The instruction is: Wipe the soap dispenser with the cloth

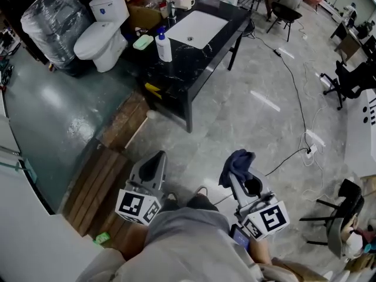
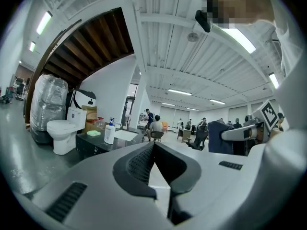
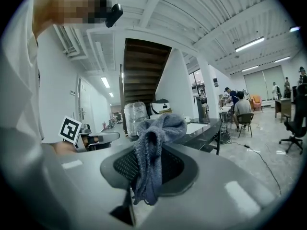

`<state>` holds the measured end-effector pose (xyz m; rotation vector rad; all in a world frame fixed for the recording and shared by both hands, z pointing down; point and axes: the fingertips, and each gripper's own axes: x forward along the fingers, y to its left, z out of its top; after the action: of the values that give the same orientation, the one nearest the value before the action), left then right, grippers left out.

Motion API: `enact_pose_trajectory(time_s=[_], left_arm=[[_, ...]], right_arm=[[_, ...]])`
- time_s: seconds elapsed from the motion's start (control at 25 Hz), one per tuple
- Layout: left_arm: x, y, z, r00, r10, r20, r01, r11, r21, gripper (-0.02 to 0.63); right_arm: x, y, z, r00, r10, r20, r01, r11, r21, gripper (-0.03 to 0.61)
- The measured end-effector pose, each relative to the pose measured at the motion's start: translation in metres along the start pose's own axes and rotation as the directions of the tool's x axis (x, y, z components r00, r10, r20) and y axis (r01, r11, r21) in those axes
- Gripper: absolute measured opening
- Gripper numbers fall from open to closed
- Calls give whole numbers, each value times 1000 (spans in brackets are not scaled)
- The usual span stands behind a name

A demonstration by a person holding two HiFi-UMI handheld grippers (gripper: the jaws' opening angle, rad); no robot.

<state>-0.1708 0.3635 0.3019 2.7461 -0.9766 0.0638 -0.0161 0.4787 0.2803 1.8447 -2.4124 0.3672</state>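
Note:
A white soap dispenser [image 1: 164,45] with a blue pump stands on the black counter [image 1: 194,63] far ahead of me; the left gripper view shows the dispenser [image 2: 110,132] small and distant. My left gripper [image 1: 154,163] is shut with nothing between its jaws, held low near my body. Beside it, my right gripper [image 1: 238,170] is shut on a blue-grey cloth [image 1: 237,165]. In the right gripper view the cloth [image 3: 152,150] bunches above the jaws and hangs down between them. Both grippers are well short of the counter.
A white sink basin [image 1: 197,27] is set in the counter, with a green soap dish [image 1: 143,42] beside the dispenser. A white toilet [image 1: 104,33] and a wrapped bundle [image 1: 51,22] stand left. Wooden steps [image 1: 106,175] lie left of me; cables [image 1: 299,110] and office chairs [image 1: 346,81] right.

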Motion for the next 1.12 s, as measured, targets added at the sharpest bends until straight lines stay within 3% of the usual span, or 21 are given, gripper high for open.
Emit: enact_pose_trajectory(time_s=[0.16,0.52,1.12], left_arm=[[9,-14,5,999,39,20,-40,999,11,6],[28,-32,-4,998,63,-15,-63,998,15,6],[70,13,10,996,81,20,-81,997,-3,6]], right_arm=[[-10,-20,-1,999,33,6,-33,999,27,72],[-6,-39,-7,995,103,-13,-103,994,31,72],[58,-45,10,983,177,-42,-177,984,-5,72]])
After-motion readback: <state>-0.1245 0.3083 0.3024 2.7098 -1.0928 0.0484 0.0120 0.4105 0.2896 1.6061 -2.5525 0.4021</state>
